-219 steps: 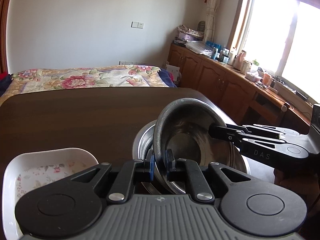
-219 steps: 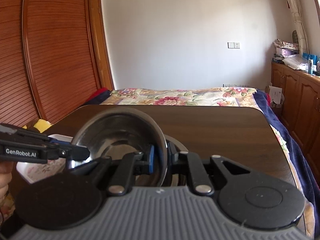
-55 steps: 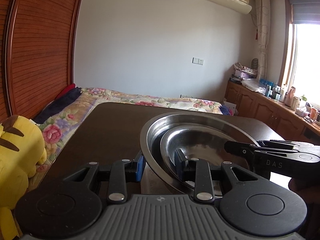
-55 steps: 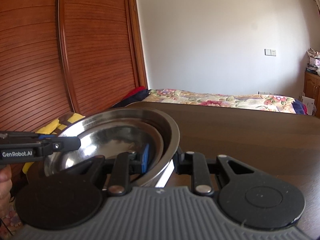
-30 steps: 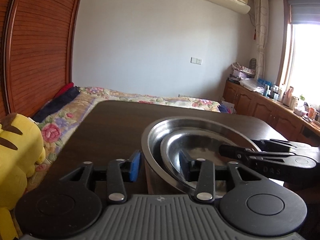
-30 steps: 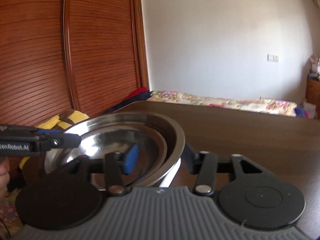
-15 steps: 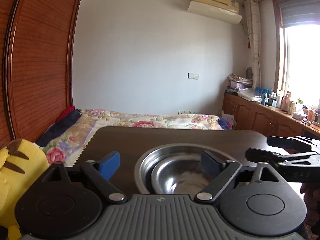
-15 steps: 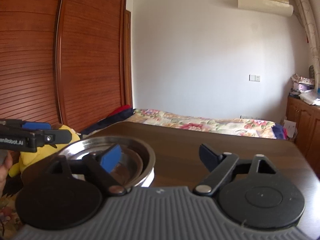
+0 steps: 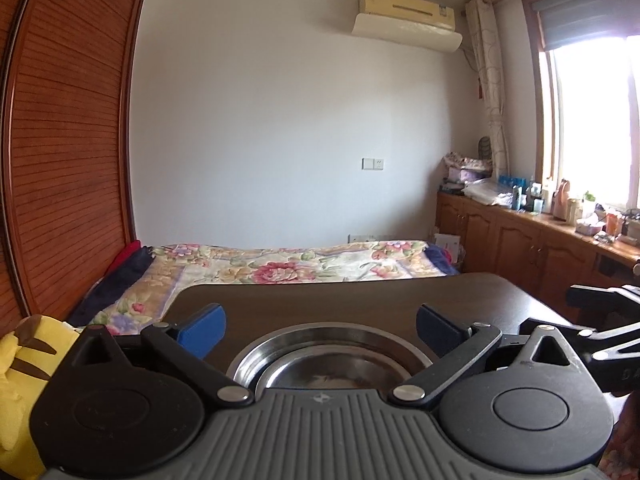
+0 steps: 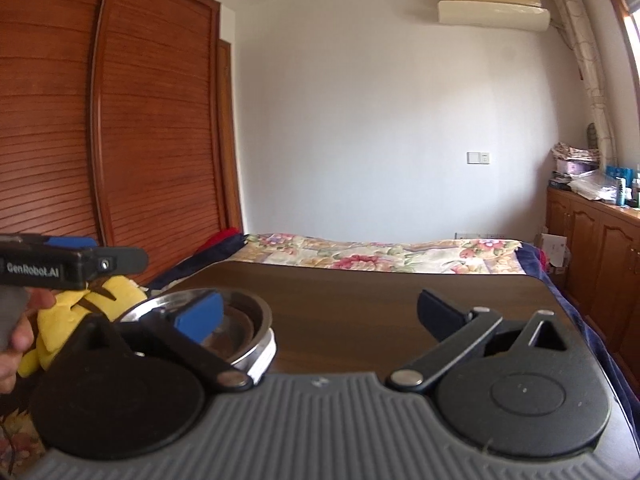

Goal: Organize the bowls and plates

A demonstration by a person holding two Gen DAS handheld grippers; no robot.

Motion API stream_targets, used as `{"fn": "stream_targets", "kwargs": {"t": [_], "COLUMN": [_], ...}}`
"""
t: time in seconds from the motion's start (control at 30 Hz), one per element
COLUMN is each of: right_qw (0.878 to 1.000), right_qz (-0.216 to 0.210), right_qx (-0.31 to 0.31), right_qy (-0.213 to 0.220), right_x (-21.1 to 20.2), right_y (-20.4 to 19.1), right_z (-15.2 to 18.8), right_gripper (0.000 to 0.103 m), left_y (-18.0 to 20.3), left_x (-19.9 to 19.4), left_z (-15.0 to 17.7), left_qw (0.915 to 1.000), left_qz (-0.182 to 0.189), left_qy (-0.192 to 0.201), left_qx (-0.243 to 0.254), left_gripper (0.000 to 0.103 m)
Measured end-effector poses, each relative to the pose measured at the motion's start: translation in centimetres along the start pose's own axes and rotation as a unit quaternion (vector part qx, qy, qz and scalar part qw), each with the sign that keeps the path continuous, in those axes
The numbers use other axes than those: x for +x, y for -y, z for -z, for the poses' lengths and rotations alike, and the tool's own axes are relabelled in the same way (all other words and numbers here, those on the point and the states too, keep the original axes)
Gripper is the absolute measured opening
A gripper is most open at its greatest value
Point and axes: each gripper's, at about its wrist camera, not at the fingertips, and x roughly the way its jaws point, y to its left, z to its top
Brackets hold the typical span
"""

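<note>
Both grippers hang spread and empty; the nested steel bowls [image 9: 332, 354] sit directly below the left gripper [image 9: 320, 326], nearer than the right gripper [image 10: 318, 314].

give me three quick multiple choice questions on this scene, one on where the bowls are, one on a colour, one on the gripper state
1. Where is the smaller steel bowl?
A. nested inside the larger steel bowl
B. on the bed
C. on the floor

2. What colour are the pads on the gripper fingers?
A. red
B. blue
C. white

3. How do the left gripper and right gripper stand?
A. both shut on a bowl
B. one open, one shut
C. both open, holding nothing

Answers: 1 A, one rim sits within the other on the table. 2 B, blue shows in both views. 3 C, jaws spread wide, clear of the bowls.
</note>
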Motion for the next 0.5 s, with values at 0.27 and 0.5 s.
{"fn": "stream_targets", "kwargs": {"t": [0.27,0.5], "right_qw": [0.999,0.998], "right_qz": [0.033,0.053], "right_qx": [0.013,0.025], "right_qy": [-0.008,-0.019], "right_x": [-0.5,-0.6], "right_y": [0.3,0.6], "right_z": [1.4,2.8], "right_gripper": [0.103,0.103], "left_y": [0.7,1.5], "left_x": [-0.2,-0.2], "left_z": [1.1,2.4], "left_qw": [0.9998,0.9997], "left_qz": [0.01,0.012], "left_qy": [-0.011,-0.022], "left_qx": [-0.009,0.001], "left_gripper": [0.103,0.103]}}
